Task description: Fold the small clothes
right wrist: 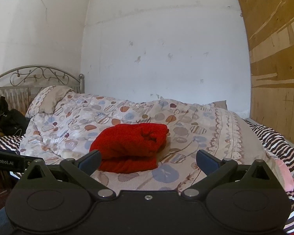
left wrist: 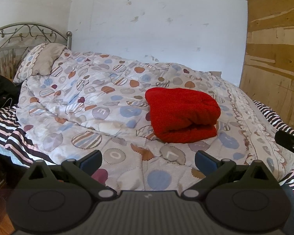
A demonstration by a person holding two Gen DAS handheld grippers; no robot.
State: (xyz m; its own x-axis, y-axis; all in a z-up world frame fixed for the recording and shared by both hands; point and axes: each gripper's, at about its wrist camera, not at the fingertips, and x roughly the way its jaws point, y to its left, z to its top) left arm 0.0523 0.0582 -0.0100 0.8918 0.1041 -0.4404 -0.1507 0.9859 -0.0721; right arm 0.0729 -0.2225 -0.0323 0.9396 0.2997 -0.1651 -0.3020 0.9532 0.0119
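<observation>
Left wrist view: a red garment [left wrist: 183, 115], already folded into a thick, rounded bundle, lies right of centre in the frame on a quilt [left wrist: 100, 105] printed with dots, stripes and hearts. The left hand-held gripper [left wrist: 148, 159] sits at the bottom centre, its 2 blue-padded fingers [left wrist: 91, 159] spread wide and holding nothing, short of the bundle. With the layers stacked and both tools clear, the fold looks complete or close to it. A pillow [left wrist: 42, 60] leans against a wrought-metal headboard [left wrist: 27, 34] at the upper left, a striped sheet [left wrist: 7, 125] shows at the bed's left edge, and dark clothing [left wrist: 1, 91] is piled at the far left.

Right wrist view: the right hand-held gripper [right wrist: 148, 159] is likewise wide apart and empty at the bottom centre. The red garment [right wrist: 130, 145] sits just left of centre, its near edge beside the left finger in the frame; whether they touch cannot be told. A scuffed white wall [right wrist: 166, 49] fills the upper frame, and a worn wooden panel [right wrist: 276, 58] runs down the right edge.
</observation>
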